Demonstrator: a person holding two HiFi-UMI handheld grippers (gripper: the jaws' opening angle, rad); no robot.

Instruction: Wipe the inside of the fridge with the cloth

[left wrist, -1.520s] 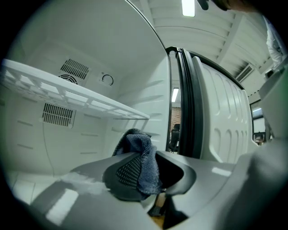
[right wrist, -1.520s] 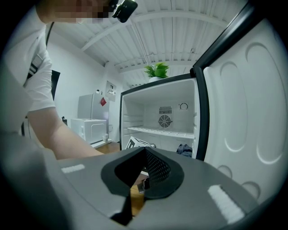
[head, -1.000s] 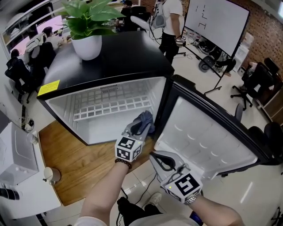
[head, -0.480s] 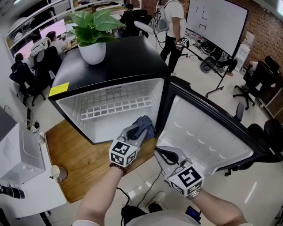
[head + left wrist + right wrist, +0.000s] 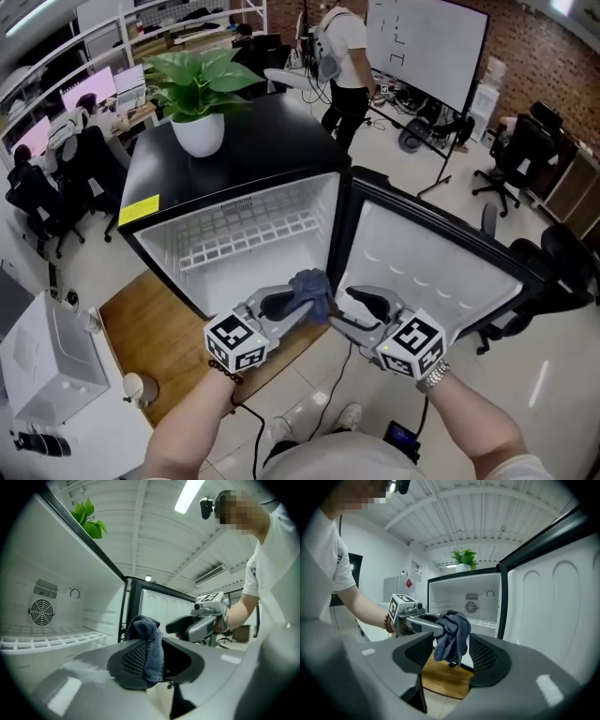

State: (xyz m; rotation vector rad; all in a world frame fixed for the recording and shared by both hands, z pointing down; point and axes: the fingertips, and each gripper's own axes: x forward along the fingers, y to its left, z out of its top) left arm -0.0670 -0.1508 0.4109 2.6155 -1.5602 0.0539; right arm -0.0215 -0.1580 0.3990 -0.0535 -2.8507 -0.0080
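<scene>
1. Closing the right gripper point(image 5: 343, 311) on the cloth point(image 5: 310, 284) looks like the step in hand. Its jaws have just been opening and now stand wide, with the cloth hanging between them and neither pad touching it.
2. The left gripper point(image 5: 298, 304) is clamped on the cloth's top fold, so the cloth hangs in the air just outside the fridge point(image 5: 150, 246), not yet inside. For a clean hand-over, that grip should probably hold until the right pads bite.
3. A loose tail droops below the left jaws. The right gripper would do well to take a deep bite on the bunched middle, leaving a broad soft face free to wipe with — a thin corner grip is likely to slip.
4. Beyond the cloth lies the fridge floor, then the wire shelf point(image 5: 246, 234). Wiping under that shelf calls for a low, level entry.
5. The door point(image 5: 427, 281) stands open at the right, close to the right gripper, so the elbow should keep clear of it.
</scene>
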